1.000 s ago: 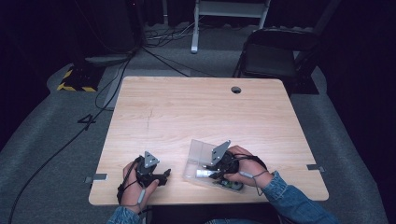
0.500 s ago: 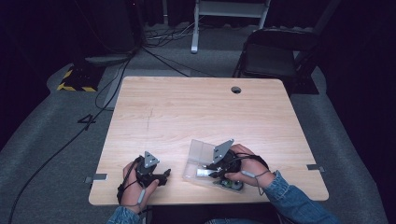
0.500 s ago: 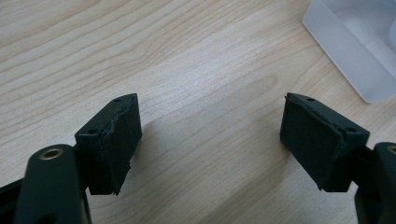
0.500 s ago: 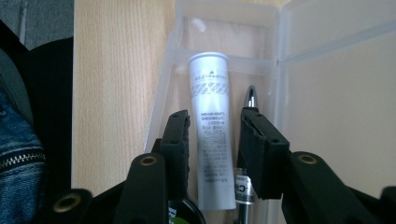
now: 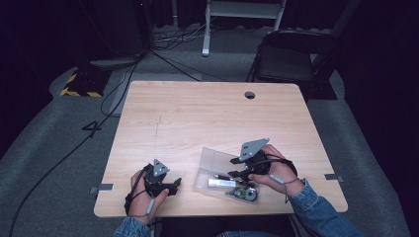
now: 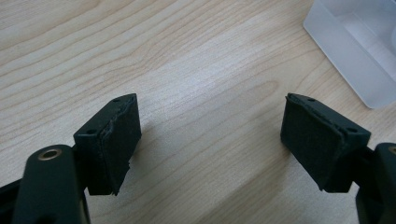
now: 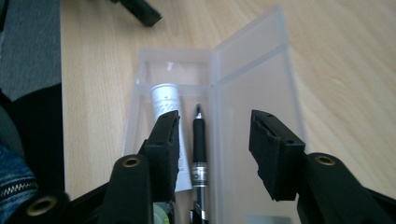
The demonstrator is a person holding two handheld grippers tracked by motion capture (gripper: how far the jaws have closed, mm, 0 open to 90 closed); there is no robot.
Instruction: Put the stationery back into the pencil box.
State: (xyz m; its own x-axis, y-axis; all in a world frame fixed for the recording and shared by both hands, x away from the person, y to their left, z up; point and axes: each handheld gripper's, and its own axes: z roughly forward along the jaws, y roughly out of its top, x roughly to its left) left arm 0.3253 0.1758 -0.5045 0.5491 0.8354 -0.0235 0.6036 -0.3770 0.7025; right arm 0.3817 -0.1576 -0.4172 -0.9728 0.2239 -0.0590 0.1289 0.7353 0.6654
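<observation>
Right gripper [image 7: 212, 154] released, poised over open clear case [image 7: 252, 88], black pen [image 7: 199, 144] between jaws; left gripper [image 6: 210, 140] released beside it.

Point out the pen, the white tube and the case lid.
pen [image 7: 199, 140], right gripper view, mid barrel
white tube [image 7: 164, 100], right gripper view, upper body
case lid [image 7: 261, 79], right gripper view, flat inner panel

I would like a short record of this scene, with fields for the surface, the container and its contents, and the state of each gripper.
surface: wooden table
container: clear plastic case, lid open, lying near the table's front edge
contents: white tube and black pen side by side; a green item too blurred to name
left gripper: open, nothing between the jaws, above bare wood beside the case
right gripper: open, jaws above the case, holding nothing
</observation>
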